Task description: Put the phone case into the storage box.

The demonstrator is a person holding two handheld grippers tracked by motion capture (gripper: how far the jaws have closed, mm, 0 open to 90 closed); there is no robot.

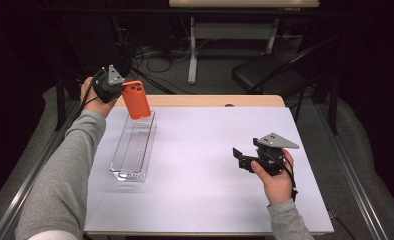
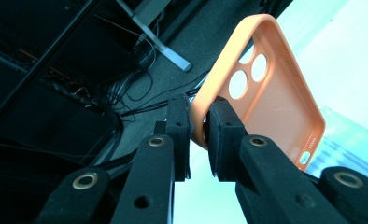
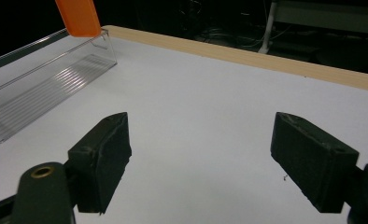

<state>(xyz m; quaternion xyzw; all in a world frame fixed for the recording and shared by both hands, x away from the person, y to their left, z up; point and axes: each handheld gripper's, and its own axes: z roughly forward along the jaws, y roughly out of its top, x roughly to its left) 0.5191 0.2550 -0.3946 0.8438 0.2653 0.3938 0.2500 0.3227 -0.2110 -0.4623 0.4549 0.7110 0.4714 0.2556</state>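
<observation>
Orange and rubbery by its look, the phone case (image 2: pixel 271 88) is an empty shell: light, bendy, likely grippy rather than slick, and not fragile. Its thin side wall is the natural hold, and there the left tool (image 2: pixel 198 128) is clenched on it near the camera holes. Farther off, the case hangs upright over the far end of the clear tray (image 1: pixel 133 150) on the white surface (image 1: pixel 210 165). The right tool (image 1: pixel 240 156) stands released, well apart.

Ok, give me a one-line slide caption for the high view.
Left gripper holds an orange phone case above the far end of a clear tray; right gripper rests open.
</observation>
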